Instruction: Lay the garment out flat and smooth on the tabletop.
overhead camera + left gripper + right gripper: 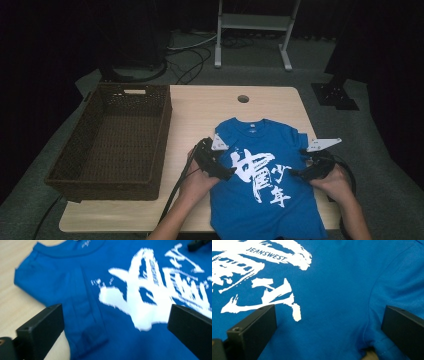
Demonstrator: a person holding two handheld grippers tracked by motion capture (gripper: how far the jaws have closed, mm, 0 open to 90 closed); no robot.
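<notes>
A blue T-shirt (pixel 260 175) with a white brush-style print lies flat on the wooden table (pixel 200 107), collar toward the far side. My left gripper (pixel 224 172) hovers over the shirt's left side near the sleeve, jaws wide apart. In the left gripper view the shirt (pixel 82 290) shows its collar, a folded sleeve and the print below my open left gripper (pixel 115 322). My right gripper (pixel 299 173) is over the shirt's right side by the other sleeve. The right gripper view shows the shirt (pixel 337 290) and a sleeve seam under the open right gripper (pixel 328 325). Nothing is held.
A dark woven basket (pixel 87 170) stands on the table's left, with nothing in it. A round cable hole (pixel 243 98) sits near the far edge. Cables trail from both grippers off the near edge. A white frame (pixel 254 22) stands on the floor beyond.
</notes>
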